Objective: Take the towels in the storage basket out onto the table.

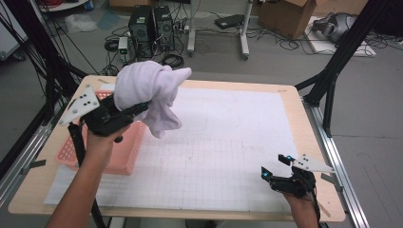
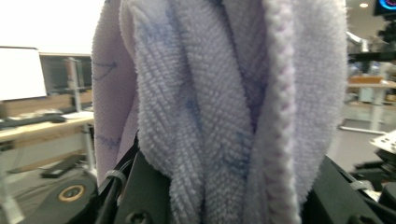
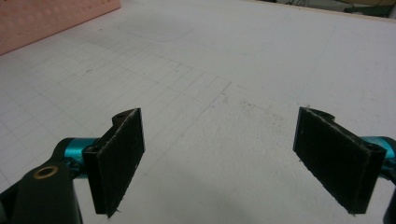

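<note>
- A pale lilac towel [image 1: 151, 92] hangs bunched in the air, gripped by the left gripper [image 1: 124, 112]. It sits above the far left part of the bench [image 1: 157, 214], and its loose end droops down just past the right edge of a pink basket [image 1: 126, 153].
- In the left gripper view the towel [image 2: 219, 107] is a thick fold of looped terry cloth standing between the two black jaws, which press on it from both sides. The jaws are partly closed, held apart by the thickness of the cloth.
- The left hand [image 1: 102, 137] holds this gripper raised off the bench, over the basket.
- The pink basket has perforated walls and rests near the left edge of the bench, towards the far left corner.
- A white sheet printed with a grid [image 1: 228, 156] covers most of the bench top.
- The right gripper [image 1: 274, 166] lies low near the front right corner of the bench, well apart from the towel. In the right gripper view its jaws stand wide open with nothing between them, only the grid sheet [image 3: 210, 70] beneath, and a corner of the basket [image 3: 42, 21] shows at the top left.
</note>
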A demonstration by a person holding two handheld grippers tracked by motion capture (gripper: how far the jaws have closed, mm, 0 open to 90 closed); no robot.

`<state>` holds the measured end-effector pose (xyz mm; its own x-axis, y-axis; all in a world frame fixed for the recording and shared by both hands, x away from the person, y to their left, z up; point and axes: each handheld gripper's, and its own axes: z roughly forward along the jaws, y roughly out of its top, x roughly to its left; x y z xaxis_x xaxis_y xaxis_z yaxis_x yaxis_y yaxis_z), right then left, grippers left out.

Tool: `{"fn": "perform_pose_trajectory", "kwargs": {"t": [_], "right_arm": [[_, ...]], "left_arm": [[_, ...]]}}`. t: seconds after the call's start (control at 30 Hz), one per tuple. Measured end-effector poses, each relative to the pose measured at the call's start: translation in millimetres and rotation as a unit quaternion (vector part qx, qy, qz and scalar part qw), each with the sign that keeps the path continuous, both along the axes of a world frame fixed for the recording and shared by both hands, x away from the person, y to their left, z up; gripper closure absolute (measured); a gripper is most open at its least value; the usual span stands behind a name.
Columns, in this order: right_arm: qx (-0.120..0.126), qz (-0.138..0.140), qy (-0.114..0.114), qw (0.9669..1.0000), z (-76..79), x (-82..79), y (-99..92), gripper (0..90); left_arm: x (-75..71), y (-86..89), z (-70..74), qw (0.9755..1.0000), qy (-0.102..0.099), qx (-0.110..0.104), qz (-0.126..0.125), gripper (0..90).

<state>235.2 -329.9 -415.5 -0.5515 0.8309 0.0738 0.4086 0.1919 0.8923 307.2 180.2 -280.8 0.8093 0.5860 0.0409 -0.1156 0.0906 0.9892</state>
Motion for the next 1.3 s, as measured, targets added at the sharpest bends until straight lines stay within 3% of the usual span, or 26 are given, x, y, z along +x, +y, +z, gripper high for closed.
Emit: {"fn": "perform_pose_trajectory", "kwargs": {"t": [0.27, 0.47, 0.63, 0.8, 0.93, 1.0, 1.07, 1.17, 1.2, 1.23, 1.3], "right_arm": [[0.002, 0.001, 0.001, 1.0, 0.0, 0.5, 0.2, 15.3], [0.003, -0.001, 0.002, 1.0, 0.0, 0.6, -1.1, 15.3], [0.003, 0.0, 0.003, 1.0, 0.1, 0.6, -2.2, 15.3], [0.005, -0.001, 0.004, 1.0, -0.3, 0.8, -2.3, 15.3], [0.002, 0.001, 0.004, 1.0, -1.2, 0.9, -3.0, 15.3], [0.002, 0.001, 0.005, 1.0, -1.5, 1.2, -2.9, 15.3], [0.002, 0.002, 0.005, 1.0, -1.7, 1.4, -2.4, 15.3], [0.0, 0.003, 0.003, 1.0, -2.0, 1.9, -2.4, 15.3], [0.002, 0.002, 0.006, 1.0, -2.0, 1.5, -1.9, 15.3], [0.0, 0.002, 0.007, 1.0, -2.2, 1.4, -1.9, 15.3], [0.0, 0.003, 0.008, 1.0, -2.8, 1.5, -2.0, 15.3]], "left_arm": [[5.8, -49.3, -22.3, 0.9978, 0.03, 0.023, -0.054, 67.1], [13.3, -84.7, -39.2, 0.9941, 0.056, 0.04, -0.084, 66.9], [24.5, -108.2, -59.2, 0.9893, 0.094, 0.061, -0.094, 66.5], [38.9, -128.7, -82.9, 0.9807, 0.142, 0.089, -0.102, 65.6], [50.2, -138.0, -97.3, 0.9769, 0.169, 0.097, -0.087, 63.1], [58.5, -139.3, -105.5, 0.9722, 0.198, 0.1, -0.076, 60.6], [67.3, -139.6, -115.0, 0.9649, 0.23, 0.11, -0.064, 56.1], [75.3, -138.2, -124.2, 0.9587, 0.249, 0.134, -0.034, 49.3], [76.2, -137.5, -124.4, 0.9591, 0.248, 0.135, -0.018, 44.1], [75.6, -135.9, -122.7, 0.9612, 0.243, 0.13, -0.007, 39.8], [73.3, -130.3, -116.0, 0.9678, 0.223, 0.117, 0.012, 37.4]]}}
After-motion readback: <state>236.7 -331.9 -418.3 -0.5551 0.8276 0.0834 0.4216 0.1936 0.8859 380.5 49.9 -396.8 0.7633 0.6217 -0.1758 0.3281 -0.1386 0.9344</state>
